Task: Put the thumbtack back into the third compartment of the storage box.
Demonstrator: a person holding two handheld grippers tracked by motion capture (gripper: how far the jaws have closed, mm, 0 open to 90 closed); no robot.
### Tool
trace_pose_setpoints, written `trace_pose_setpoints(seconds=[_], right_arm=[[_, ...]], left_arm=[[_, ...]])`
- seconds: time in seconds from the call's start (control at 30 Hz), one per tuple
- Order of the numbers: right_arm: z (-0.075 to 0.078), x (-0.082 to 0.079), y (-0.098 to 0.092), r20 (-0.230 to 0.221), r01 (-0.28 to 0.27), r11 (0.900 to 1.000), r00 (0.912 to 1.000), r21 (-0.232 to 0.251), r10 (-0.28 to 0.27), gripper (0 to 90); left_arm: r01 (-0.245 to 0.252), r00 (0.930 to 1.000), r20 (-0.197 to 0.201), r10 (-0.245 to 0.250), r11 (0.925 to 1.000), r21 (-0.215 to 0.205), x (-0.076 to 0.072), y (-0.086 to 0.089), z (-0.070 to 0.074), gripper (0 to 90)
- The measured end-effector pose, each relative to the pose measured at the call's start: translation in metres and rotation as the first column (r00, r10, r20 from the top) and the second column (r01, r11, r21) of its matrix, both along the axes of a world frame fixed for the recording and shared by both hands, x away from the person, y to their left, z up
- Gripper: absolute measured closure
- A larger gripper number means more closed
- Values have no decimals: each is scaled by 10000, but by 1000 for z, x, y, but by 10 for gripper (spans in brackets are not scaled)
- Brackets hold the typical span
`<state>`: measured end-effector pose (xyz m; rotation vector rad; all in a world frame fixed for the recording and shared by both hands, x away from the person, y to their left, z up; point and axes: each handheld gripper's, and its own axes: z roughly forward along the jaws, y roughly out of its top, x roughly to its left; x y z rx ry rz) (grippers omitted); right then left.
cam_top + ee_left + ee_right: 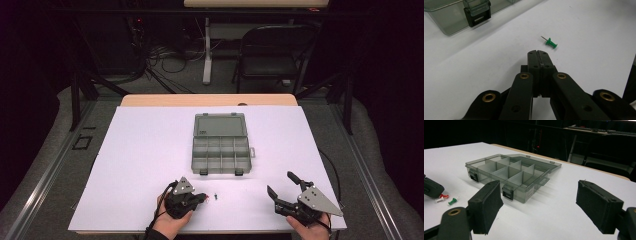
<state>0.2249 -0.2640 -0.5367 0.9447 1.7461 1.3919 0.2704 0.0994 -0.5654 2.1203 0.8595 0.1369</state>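
Note:
A grey clear organizer box (220, 145) lies open in the middle of the white table sheet, its lid (220, 124) folded back and its compartments looking empty (511, 171). A green push pin (551, 43) lies on the sheet just beyond my left gripper (539, 52), which is shut with nothing visible between its jaws. In the high view that gripper (202, 197) sits near the front edge with the green pin (215, 196) to its right. A red pin (444, 196) and a white pin (440, 200) lie beside the green one (453, 201). My right gripper (541, 205) stands open and holds nothing (279, 182).
The box's near corner and a black latch (477, 13) lie to the far left of the left gripper. A folding chair (272, 55) and cables stand beyond the table's far edge. The white sheet (145, 150) spreads bare on both sides of the box.

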Motion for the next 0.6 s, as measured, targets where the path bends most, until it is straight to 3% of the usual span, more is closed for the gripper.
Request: trace_pose_setpoints(seconds=[0.23, 0.4, 0.6], right_arm=[[0, 0, 0, 32, -19, 10000, 10000, 7, 19, 195], [0, 0, 0, -15, 45, 10000, 10000, 13, -45, 195], [0, 0, 0, 2, 80, 10000, 10000, 22, -80, 195]], left_arm=[[-9, 10000, 51, 9, 10000, 36, 0, 0, 1, 900], [-82, 9999, 89, 84, 9998, -191, 0, 1, 4, 900], [-147, 9992, 371, 166, 9986, -508, 4, 4, 18, 900]])
